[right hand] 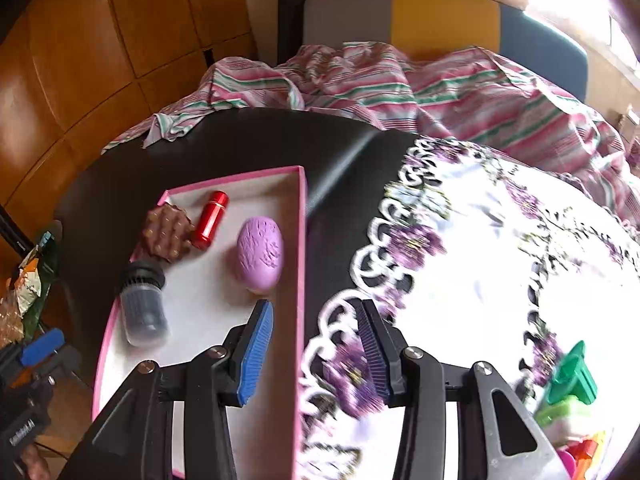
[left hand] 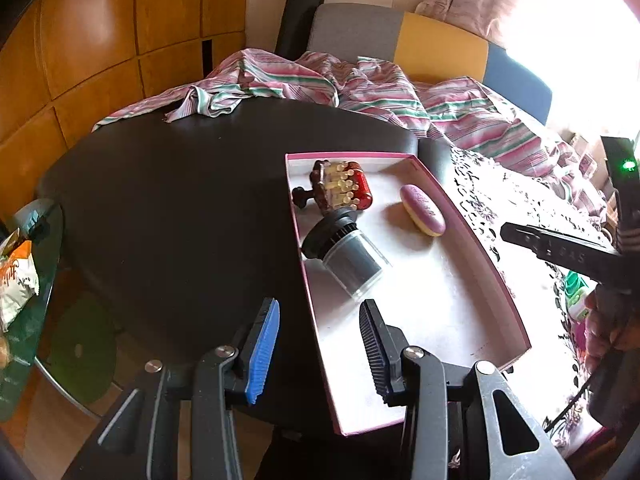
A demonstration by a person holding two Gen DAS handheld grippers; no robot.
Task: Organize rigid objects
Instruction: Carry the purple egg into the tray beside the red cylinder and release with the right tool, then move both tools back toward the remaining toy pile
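Observation:
A pink-rimmed shallow box (left hand: 496, 276) (right hand: 300, 240) lies on the black table (left hand: 180, 208). In it lie a purple oval case (left hand: 423, 209) (right hand: 260, 253), a red cylinder (left hand: 363, 189) (right hand: 210, 219), a brown studded piece (left hand: 328, 188) (right hand: 166, 234) and a black-capped clear jar (left hand: 348, 252) (right hand: 142, 304) on its side. My left gripper (left hand: 320, 350) is open and empty over the box's near left edge. My right gripper (right hand: 316, 354) is open and empty over the box's right rim. The right gripper also shows at the right of the left wrist view (left hand: 560, 248).
A white lace cloth with purple flowers (right hand: 500, 248) covers the table's right side. Green and coloured plastic items (right hand: 572, 380) lie at its near right. A striped cloth (left hand: 360, 88) is heaped at the back. A chair (right hand: 440, 16) stands behind. A glass side table with packets (left hand: 24, 280) is at left.

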